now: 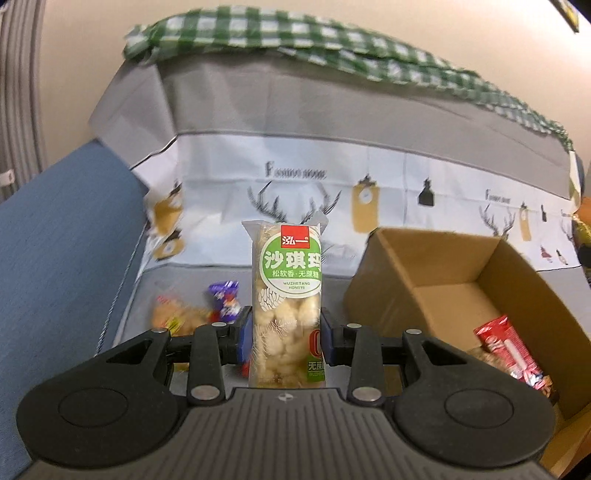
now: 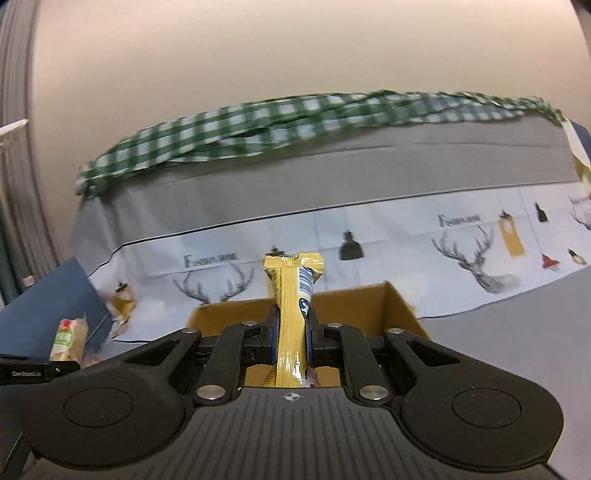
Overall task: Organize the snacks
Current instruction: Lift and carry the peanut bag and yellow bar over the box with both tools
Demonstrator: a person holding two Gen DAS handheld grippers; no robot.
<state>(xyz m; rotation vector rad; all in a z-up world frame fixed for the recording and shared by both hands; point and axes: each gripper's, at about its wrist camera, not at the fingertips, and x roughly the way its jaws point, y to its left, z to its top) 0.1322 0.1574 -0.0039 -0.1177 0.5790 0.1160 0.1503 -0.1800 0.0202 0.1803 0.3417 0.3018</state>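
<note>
My left gripper (image 1: pixel 286 332) is shut on a clear green-labelled snack pack (image 1: pixel 286 280), held upright above the sofa seat. An open cardboard box (image 1: pixel 513 266) sits to its right, with a red packet (image 1: pixel 508 347) inside. A purple candy (image 1: pixel 225 299) and an orange packet (image 1: pixel 177 314) lie on the seat behind the left finger. My right gripper (image 2: pixel 291 332) is shut on a yellow snack bar (image 2: pixel 291 302), held upright over the cardboard box (image 2: pixel 354 299). The green-labelled pack (image 2: pixel 66 339) and the left gripper show at the far left of the right wrist view.
The sofa is covered with a grey and white deer-print cloth (image 1: pixel 314 184). A green checked cloth (image 1: pixel 295 33) lies along the backrest. A blue armrest (image 1: pixel 62 229) is at the left. A beige wall (image 2: pixel 295 48) stands behind.
</note>
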